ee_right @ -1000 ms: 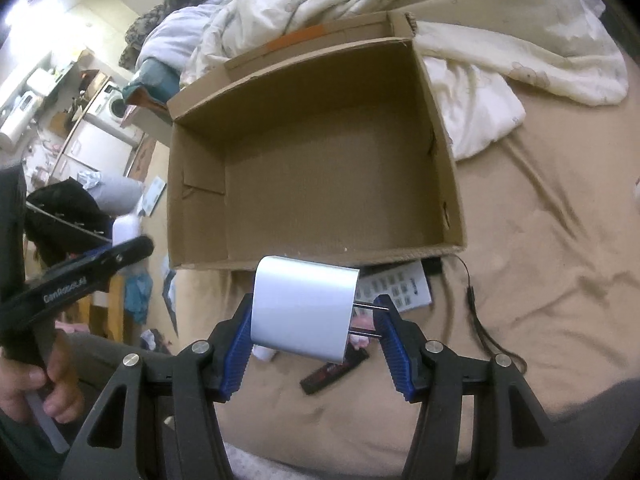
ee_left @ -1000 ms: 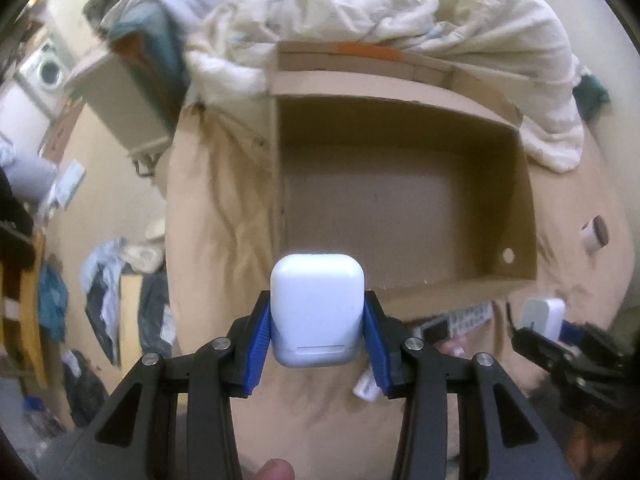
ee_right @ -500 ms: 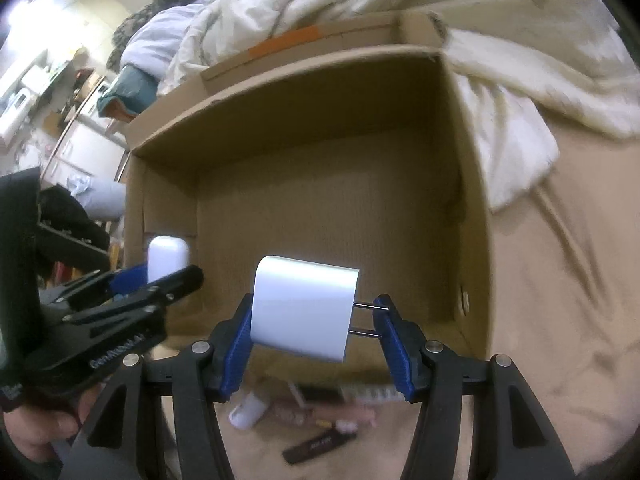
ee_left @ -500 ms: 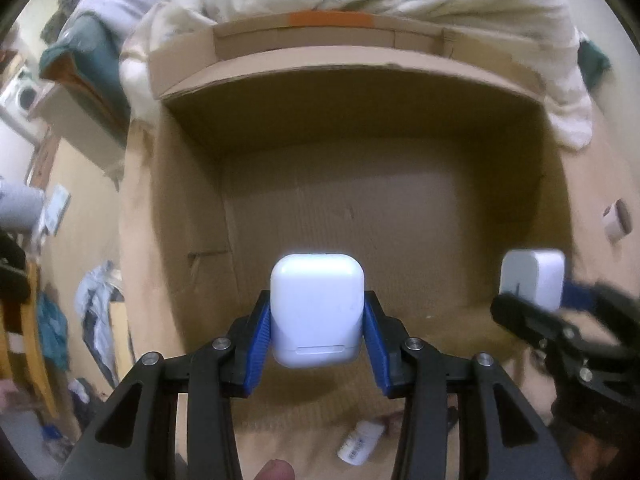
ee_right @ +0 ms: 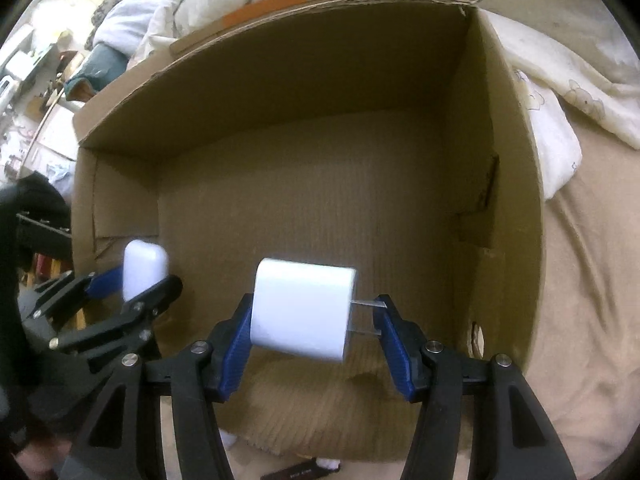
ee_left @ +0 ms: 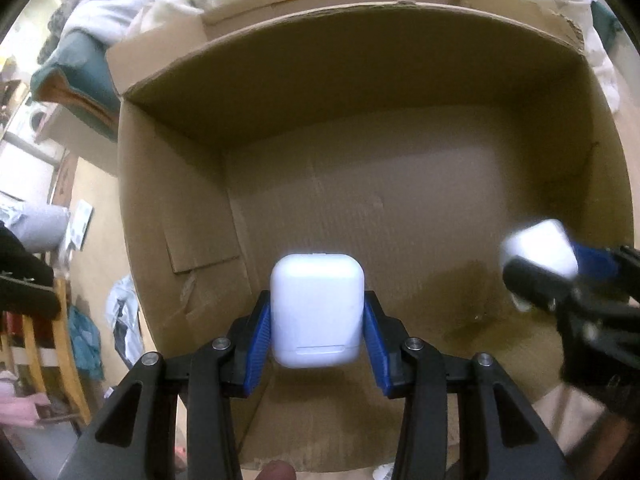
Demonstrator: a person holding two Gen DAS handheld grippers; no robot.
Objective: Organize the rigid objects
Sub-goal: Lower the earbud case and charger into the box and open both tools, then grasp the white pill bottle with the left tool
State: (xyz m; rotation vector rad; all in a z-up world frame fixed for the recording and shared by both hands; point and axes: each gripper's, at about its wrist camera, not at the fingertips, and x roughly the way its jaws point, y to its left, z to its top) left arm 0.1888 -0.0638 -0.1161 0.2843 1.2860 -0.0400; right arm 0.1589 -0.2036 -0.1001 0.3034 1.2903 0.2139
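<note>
Earbud case (ee_left: pixel 317 309) and charger (ee_right: pixel 303 311) in downward-tilted jaws over box (ee_left: pixel 172 208).

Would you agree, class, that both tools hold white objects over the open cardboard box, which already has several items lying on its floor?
Not quite. The left tool grips a white rounded case and the right tool a white plug adapter, both over the open cardboard box, but the left wrist view shows nothing lying on its floor.
</note>
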